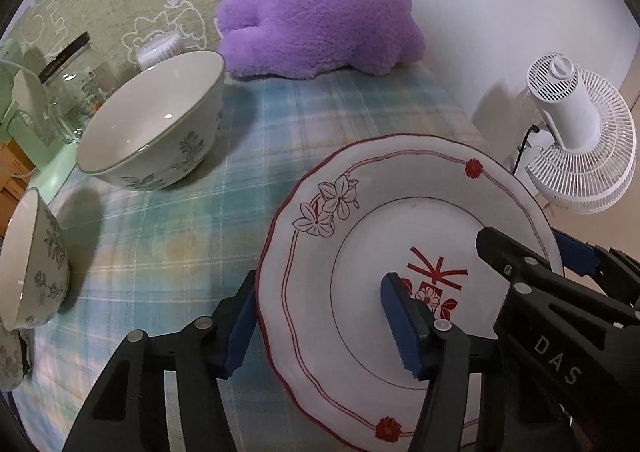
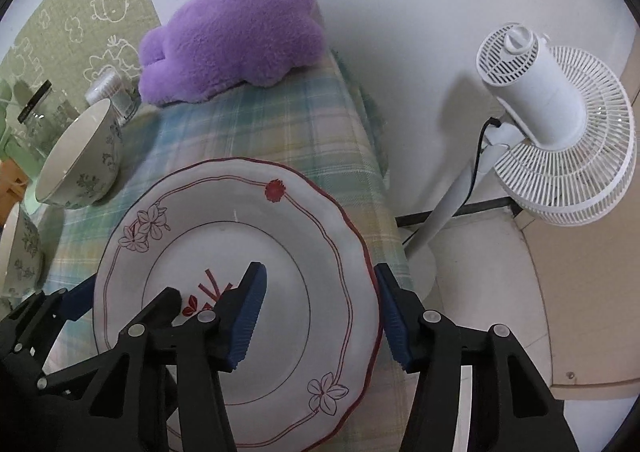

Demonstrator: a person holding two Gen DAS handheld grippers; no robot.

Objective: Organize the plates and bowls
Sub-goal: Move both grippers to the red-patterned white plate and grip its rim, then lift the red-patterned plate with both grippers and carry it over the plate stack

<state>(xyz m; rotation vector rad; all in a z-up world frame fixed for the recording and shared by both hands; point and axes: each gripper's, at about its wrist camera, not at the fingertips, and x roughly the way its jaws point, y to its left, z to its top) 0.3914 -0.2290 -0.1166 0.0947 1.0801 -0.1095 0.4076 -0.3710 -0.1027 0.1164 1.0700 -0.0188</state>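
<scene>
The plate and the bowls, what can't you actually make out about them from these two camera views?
- Plate: its underside and what supports it are hidden in both views; whether the pads pinch its rim is unclear.
- Plate's centre motif: partly covered by the left gripper's finger in the left view, by the right gripper in the right view.
- Small bowl: cut off by the fisheye edge.

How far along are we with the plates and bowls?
Nothing looks stacked yet. In hand: both claws, left claw and right claw, straddle opposite rims of the red-trimmed plate. Left: the large bowl and small bowl sit apart on the cloth.
</scene>
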